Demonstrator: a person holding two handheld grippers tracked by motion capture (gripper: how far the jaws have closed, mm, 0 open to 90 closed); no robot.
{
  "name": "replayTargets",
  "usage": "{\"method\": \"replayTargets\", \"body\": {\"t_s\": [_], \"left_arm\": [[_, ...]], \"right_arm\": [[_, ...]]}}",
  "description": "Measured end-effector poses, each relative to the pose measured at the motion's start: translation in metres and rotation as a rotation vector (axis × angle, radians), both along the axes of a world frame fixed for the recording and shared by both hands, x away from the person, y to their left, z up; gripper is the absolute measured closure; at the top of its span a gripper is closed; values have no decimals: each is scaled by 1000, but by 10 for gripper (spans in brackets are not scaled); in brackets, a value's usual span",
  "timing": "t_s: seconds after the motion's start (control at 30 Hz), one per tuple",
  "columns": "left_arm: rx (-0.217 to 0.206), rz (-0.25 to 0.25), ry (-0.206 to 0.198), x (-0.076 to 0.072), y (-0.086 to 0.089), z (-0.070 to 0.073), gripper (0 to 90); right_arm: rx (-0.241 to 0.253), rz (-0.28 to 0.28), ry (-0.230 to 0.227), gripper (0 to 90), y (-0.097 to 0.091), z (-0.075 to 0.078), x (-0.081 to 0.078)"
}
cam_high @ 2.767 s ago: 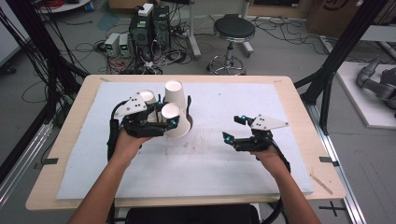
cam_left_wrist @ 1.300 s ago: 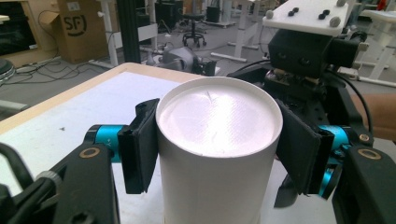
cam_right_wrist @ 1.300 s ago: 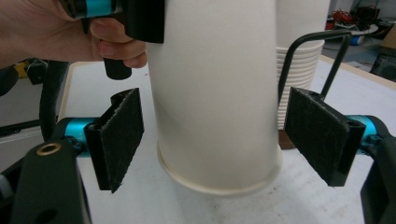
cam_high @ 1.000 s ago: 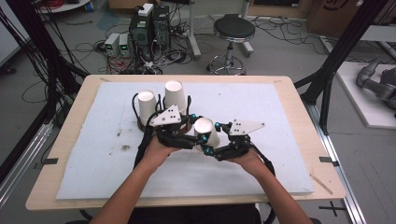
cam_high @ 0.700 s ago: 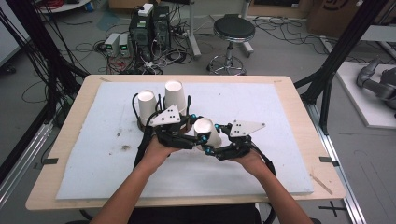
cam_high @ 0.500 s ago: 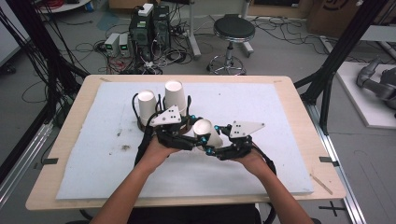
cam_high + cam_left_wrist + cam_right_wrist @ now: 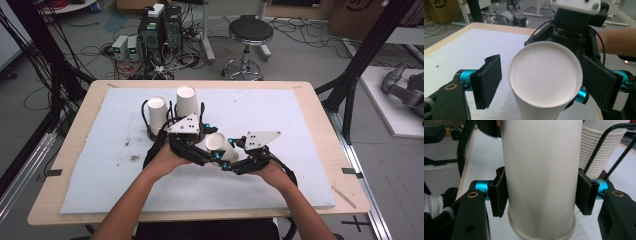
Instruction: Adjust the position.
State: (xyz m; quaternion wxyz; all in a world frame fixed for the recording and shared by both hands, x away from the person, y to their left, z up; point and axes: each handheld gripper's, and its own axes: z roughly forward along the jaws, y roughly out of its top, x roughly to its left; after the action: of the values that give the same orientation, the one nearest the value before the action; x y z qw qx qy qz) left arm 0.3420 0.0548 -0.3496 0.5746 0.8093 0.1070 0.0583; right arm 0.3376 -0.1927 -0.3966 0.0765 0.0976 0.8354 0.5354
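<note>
- High view: both grippers meet at frame centre over the white mat [image 7: 280,125] that covers the bench [image 7: 320,105].
- A white paper cup [image 7: 218,144] lies between them, upside down and tilted, closed base toward upper left of the frame.
- Right gripper [image 7: 541,192]: right gripper view shows its fingers [image 7: 499,195] pressed against both sides of the cup [image 7: 540,177], pinching the wall just above the rolled rim. The rim sits at the bottom of that frame.
- Left gripper [image 7: 541,85]: left gripper view looks straight at the cup's closed base [image 7: 545,75]. The left finger [image 7: 486,81] stands clear of the cup wall with a visible gap. The right finger [image 7: 599,82] sits close beside the rim; contact there cannot be told. Fingers are spread, not clamping.
- Same view: the right gripper's body [image 7: 576,22] shows behind the cup, upper centre, with a forearm at far right.
- High view: left gripper [image 7: 202,150] at centre-left, right gripper [image 7: 235,160] just right of it, hands behind each.
- Two stacks of cups stand upside down behind the grippers, upper-centre of the high view: left stack [image 7: 156,112], right stack [image 7: 187,102]. Black wire loops stand around them.
- Right gripper view: a stack [image 7: 596,152] shows ribbed rims at upper right, with a black wire [image 7: 609,135] crossing in front.
</note>
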Motion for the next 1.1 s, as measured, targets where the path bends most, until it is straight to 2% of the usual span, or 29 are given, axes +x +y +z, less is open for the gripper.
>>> {"method": "replayTargets", "body": {"t_s": [0.07, 0.23, 0.33, 0.37, 0.4, 0.43, 0.57, 0.63, 0.7, 0.73, 0.8, 0.9, 0.97, 1.0, 1.07, 1.1], "left_arm": [[7, -39, -6, 0, 0, -1, 333], [-22, -76, 16, -1, 1, 0, 356], [-50, -74, 9, -1, 3, 2, 356], [-70, -74, 14, -1, 3, 2, 358], [-90, -75, 15, -1, 4, 3, 358], [-115, -75, 19, -1, 5, 4, 359], [-192, -78, 39, -1, 8, 5, 359], [-206, -79, 44, 0, 9, 5, 359], [-215, -79, 49, 0, 10, 5, 360], [-221, -79, 53, 0, 10, 4, 361], [-218, -82, 54, 1, 11, 3, 363], [-200, -83, 67, 1, 11, 1, 363], [-166, -90, 72, 1, 12, -1, 361], [-145, -87, 62, 0, 13, -1, 356], [-103, -62, 49, -2, 14, 0, 296], [-96, -59, 46, -2, 14, 0, 270]], "right_arm": [[8, 21, 15, 377, -1, 0, 0], [14, 47, 25, 356, -1, 0, -1], [58, 24, 44, 243, 0, 0, -2], [98, -12, 61, 179, 0, 0, -2], [98, -12, 61, 179, 0, 0, -2], [125, -16, 64, 179, 0, 1, -3], [133, -6, 56, 179, 1, 0, -4], [148, -3, 51, 188, 0, 0, -4], [154, 9, 50, 270, -2, 2, -3], [152, 22, 42, 280, -3, 2, -3], [148, 27, 32, 317, -4, 3, -3], [115, 36, 18, 367, -6, 3, -3], [83, 41, 12, 381, -6, 3, -4], [68, 42, 6, 385, -5, 3, -4], [44, 40, -1, 385, -5, 3, -5], [34, 40, -3, 385, -5, 4, -4]]}}
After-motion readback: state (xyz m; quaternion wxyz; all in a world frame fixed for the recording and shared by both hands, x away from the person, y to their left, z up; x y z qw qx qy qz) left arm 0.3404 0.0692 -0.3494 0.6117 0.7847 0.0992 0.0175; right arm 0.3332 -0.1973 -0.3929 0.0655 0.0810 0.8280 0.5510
